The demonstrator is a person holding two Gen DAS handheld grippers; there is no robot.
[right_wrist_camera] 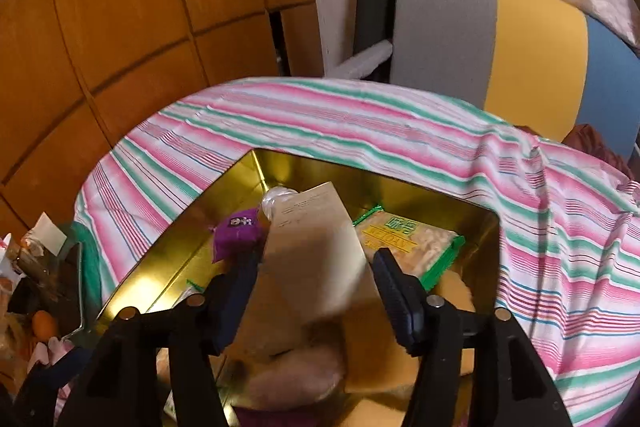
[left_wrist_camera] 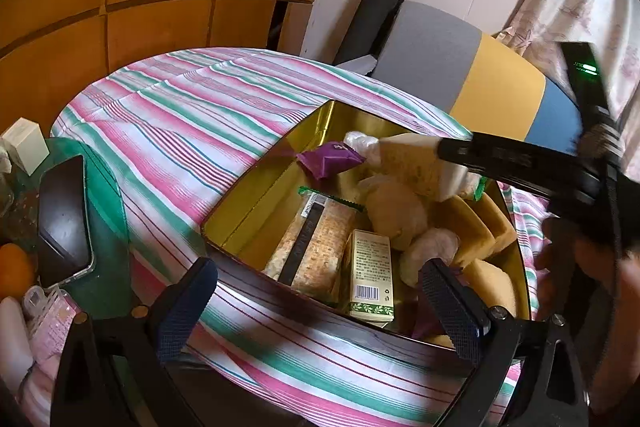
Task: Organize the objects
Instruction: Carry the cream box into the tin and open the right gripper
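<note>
Left edge clutter: I see a dark smartphone in a clear case (left_wrist_camera: 64, 223) lying on a green glass ledge (left_wrist_camera: 104, 187) at the left end of the pink, green and white striped cloth (left_wrist_camera: 192, 115), with an orange fruit (left_wrist_camera: 14, 269) just beside it. A sideways sweep of my left tool could knock either off.

Left gripper (left_wrist_camera: 316, 311): jaws apart, nothing between them, hovering over the near rim of the gold rectangular metal tin (left_wrist_camera: 244, 199). If I drop it carelessly, a finger could catch that rim and tip or slide the tin on the loose cloth.

Tin contents, left to right: a long clear-wrapped cracker pack (left_wrist_camera: 316, 247), a small cream carton with a barcode (left_wrist_camera: 370, 271), a purple foil packet (left_wrist_camera: 328, 159) toward the far left corner, pale round buns (left_wrist_camera: 394, 209) and yellow sponge cakes (left_wrist_camera: 480, 227) toward the right wall — all loosely heaped, so anything added may roll.

Right gripper (right_wrist_camera: 316, 287): fingers spread, with a pale flat cream box (right_wrist_camera: 316, 243) between them, blurred. I cannot tell whether the pads are touching it — I judge it is being let go above the heap.

Main risk: the box lands tilted on the soft buns, slides off, or crushes them.

Far right corner: a green-edged yellow noodle pack (right_wrist_camera: 412, 243) lies against the wall; the box could wedge on it and sit above the rim, blocking a lid.
</note>
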